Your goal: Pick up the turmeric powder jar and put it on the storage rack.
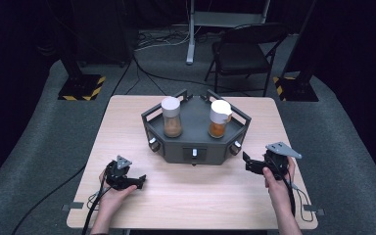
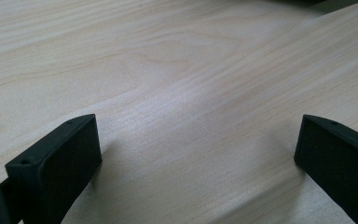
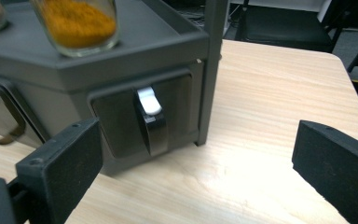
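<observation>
**Both tongs wide by the rack**

We hold the left tongs (image 1: 136,182) low over the tabletop (image 1: 196,191) near its front left corner. Their jaws stand wide apart with nothing but bare wood between them, as the left gripper view shows (image 2: 198,154).

Our right tongs (image 1: 247,161) sit near the right edge of the tabletop, just beside the front right face of the rack (image 1: 196,147). Their jaws are also wide, with nothing between them. In the right gripper view (image 3: 198,161) they point at a drawer (image 3: 142,114) set in that face, with its white-tipped handle (image 3: 150,119) upright in the middle; the jaws are close to the drawer but apart from it.

The rack, a dark tray with angled sides, stands in the middle of the tabletop toward its back edge. On it stand two jars: one with brown powder (image 1: 171,117) at the left, one with orange powder (image 1: 219,120) at the right, well apart. Both have white lids.
</observation>
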The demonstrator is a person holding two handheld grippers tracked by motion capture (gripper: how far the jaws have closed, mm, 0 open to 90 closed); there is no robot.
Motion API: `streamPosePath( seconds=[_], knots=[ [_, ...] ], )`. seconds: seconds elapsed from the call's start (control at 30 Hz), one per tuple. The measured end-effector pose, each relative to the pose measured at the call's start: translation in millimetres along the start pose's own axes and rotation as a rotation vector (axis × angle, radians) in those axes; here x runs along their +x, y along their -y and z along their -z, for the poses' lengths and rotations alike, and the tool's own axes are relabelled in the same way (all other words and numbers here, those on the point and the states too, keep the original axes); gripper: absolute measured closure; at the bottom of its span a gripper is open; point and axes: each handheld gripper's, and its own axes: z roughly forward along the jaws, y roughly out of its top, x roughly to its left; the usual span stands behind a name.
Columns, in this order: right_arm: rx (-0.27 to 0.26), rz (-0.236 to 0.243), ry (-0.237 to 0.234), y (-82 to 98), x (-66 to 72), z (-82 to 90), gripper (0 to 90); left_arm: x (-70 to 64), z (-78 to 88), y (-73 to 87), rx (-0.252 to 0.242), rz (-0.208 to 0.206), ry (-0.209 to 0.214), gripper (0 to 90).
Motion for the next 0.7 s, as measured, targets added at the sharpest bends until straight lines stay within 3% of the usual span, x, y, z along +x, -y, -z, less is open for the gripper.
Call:
streamPosePath(
  seconds=[0.7],
  knots=[
    [0.079,-0.031,0.029,47.0,-14.6,-7.5,1.6,0.0,0.0,0.1,-0.001,0.000,0.000,0.2]
  ],
)
